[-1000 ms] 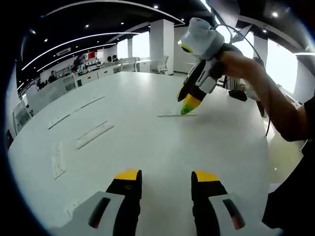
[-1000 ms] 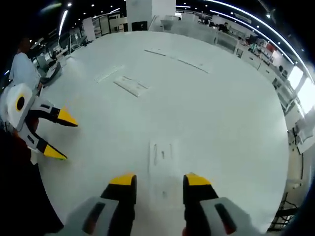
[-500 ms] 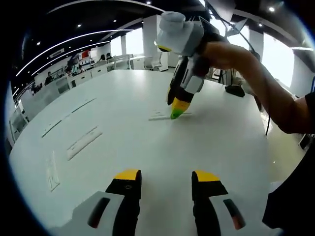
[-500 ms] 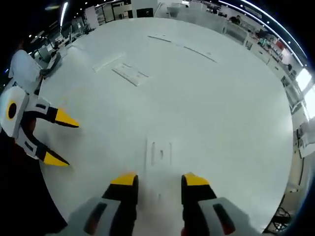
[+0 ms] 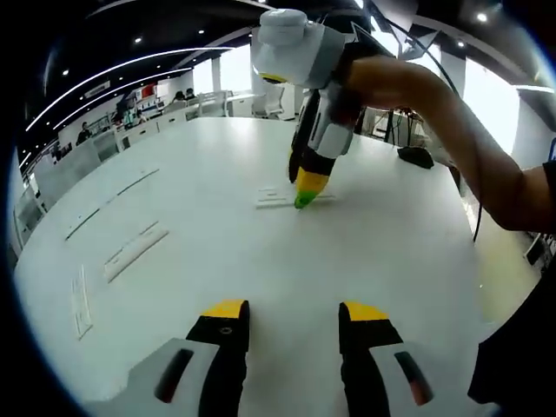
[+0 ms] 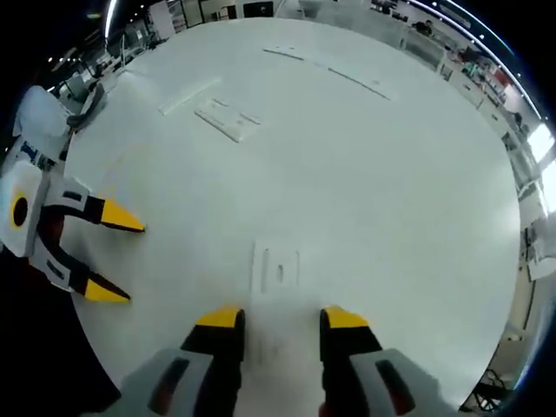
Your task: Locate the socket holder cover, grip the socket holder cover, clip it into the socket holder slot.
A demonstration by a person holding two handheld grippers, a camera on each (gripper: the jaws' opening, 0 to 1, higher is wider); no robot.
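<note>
The right gripper (image 6: 277,320) hangs low over the white tabletop (image 6: 373,174) with its yellow-tipped jaws apart and nothing between them. Straight ahead of those jaws, just beyond the tips, lies a small flat white rectangular plate with slots in it, which looks to be the socket holder cover (image 6: 275,267). Its long axis runs along the line of the gripper's reach, so the jaws stand to either side of its narrow width. In the left gripper view the same gripper (image 5: 304,189) points steeply down, its tips just above or touching the plate (image 5: 278,198); which, cannot be told.

The left gripper (image 5: 289,317) is also open and empty, held well back from the plate. The right is plainly the nearer one, and the grip looks to be its job: a short advance and closing across the width.

Farther off on the tabletop lie other white pieces: a broad ridged part (image 6: 227,119), likely the socket holder with its slot, and several thin long strips (image 6: 347,80). No container is on the tabletop.
</note>
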